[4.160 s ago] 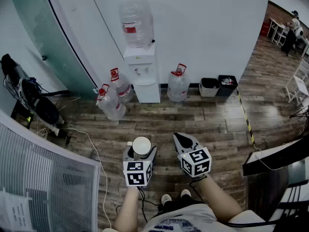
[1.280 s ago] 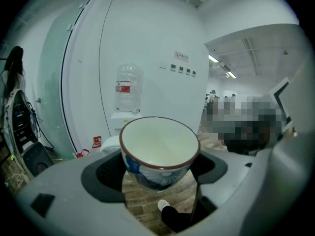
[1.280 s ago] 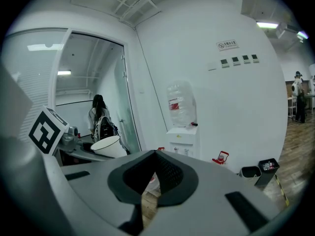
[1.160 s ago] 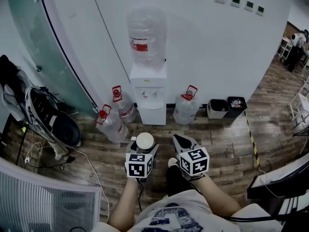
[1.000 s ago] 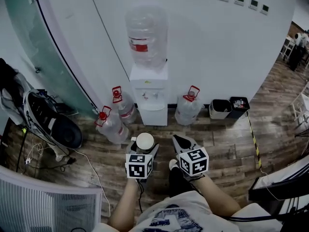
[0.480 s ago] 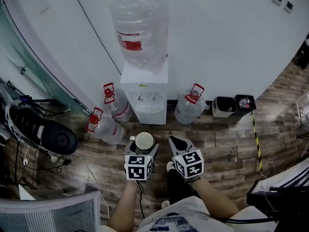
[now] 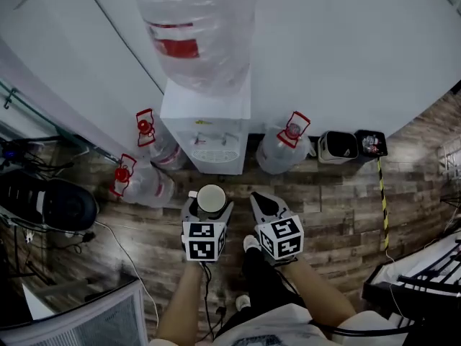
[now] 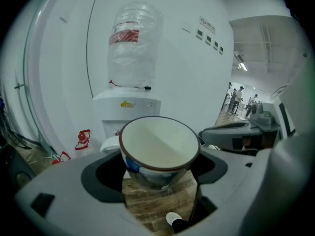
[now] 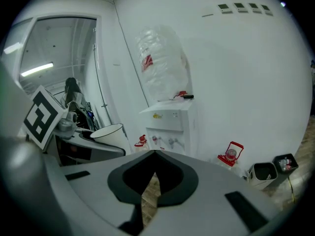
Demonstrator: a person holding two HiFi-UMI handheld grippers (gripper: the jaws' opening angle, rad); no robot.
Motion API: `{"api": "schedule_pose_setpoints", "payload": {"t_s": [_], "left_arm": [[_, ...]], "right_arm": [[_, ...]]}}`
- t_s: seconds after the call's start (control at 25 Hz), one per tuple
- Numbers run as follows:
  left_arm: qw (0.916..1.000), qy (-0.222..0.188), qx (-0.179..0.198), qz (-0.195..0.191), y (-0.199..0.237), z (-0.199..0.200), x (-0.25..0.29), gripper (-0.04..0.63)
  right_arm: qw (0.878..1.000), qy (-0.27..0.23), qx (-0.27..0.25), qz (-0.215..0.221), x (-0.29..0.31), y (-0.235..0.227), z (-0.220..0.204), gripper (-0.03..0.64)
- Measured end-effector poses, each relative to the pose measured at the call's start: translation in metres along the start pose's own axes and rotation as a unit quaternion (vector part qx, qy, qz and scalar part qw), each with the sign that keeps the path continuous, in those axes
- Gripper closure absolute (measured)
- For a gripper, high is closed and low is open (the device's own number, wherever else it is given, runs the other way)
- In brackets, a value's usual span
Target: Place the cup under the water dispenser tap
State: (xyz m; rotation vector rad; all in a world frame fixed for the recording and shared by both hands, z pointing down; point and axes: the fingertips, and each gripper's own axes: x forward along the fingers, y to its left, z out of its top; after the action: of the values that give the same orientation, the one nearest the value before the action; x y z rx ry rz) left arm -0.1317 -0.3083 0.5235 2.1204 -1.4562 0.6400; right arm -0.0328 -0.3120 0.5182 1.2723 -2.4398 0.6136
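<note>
The left gripper (image 7: pixel 209 209) holds the cup (image 7: pixel 211 198) upright. Its fingers (image 8: pixel 104 178) are clamped on the lower wall of the cup, one on each side, and the rim stands above them. In the left gripper view the cup (image 8: pixel 158 149) is white inside and empty, with a dark rim and a blue mark on the outer wall. It fills the gap between the fingers, and below it a strip of wooden floor (image 8: pixel 157 203) shows.

The cup is in the air above the floor, in front of the water dispenser (image 7: pixel 209 125) and apart from it – not under the taps (image 9: pixel 162 140). The dispenser is a white cabinet against the white wall, with a large clear water bottle (image 7: pixel 198 31) turned upside down on top.

The right gripper (image 7: pixel 258 200) is just beside the left one, on the side away from the cup's body. Its fingers (image 9: pixel 172 178) are together and hold nothing – only a thin slit remains between them.

On the floor beside the dispenser stand spare water bottles with red caps, two on its left (image 7: pixel 140 186) and one on its right (image 7: pixel 282 150). Further right, two small bins (image 7: pixel 336 146) stand against the wall.
</note>
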Motion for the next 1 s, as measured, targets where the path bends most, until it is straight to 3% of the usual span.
{"api": "schedule_pose_setpoints", "payload": {"t_s": [0.48,1.0], "left_arm": [[0.9998,0.021,-0.004,-0.002,0.035,-0.027,0.105,0.164],[0.9996,0.027,-0.001,0.009,0.058,-0.057,0.206,0.164]], "right_arm": [[1.0,0.01,0.019,-0.021,0.089,-0.067,-0.034,0.597],[1.0,0.001,0.017,0.004,0.168,-0.095,-0.078,0.597]]}}
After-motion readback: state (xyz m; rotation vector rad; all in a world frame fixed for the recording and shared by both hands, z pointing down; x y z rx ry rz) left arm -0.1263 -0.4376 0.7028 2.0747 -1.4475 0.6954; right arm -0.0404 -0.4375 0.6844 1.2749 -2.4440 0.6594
